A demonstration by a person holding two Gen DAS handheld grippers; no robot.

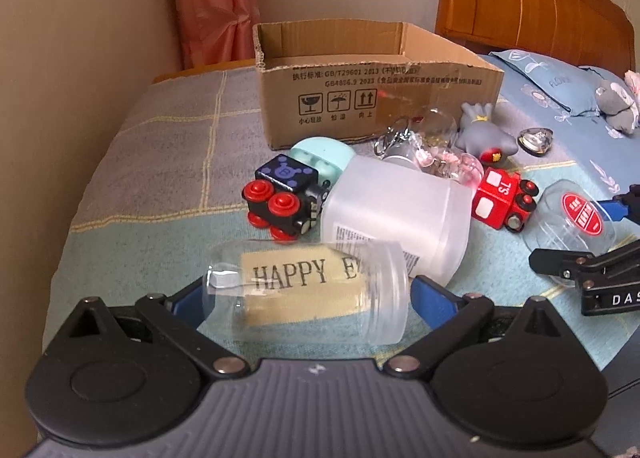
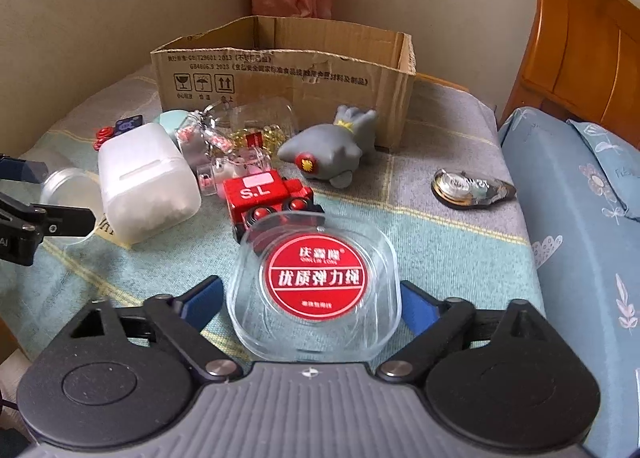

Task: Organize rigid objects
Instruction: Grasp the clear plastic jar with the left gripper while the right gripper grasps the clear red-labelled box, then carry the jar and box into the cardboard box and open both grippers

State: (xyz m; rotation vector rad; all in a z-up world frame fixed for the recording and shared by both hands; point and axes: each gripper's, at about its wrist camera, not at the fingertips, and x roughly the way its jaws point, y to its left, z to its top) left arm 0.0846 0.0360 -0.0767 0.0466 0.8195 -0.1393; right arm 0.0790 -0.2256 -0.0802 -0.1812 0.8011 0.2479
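Observation:
My left gripper is shut on a clear jar with a "HAPPY" label, held sideways between the blue pads. My right gripper is shut on a clear square box with a round red label; it also shows in the left wrist view. An open cardboard box stands at the back of the bed, also in the right wrist view. In front of it lie a frosted white container, a black toy train, a red toy train and a grey toy figure.
A mint case, small glass bottles with key rings and a shiny heart-shaped item lie on the checked blanket. A blue pillow and wooden headboard are on the right. A wall runs along the left.

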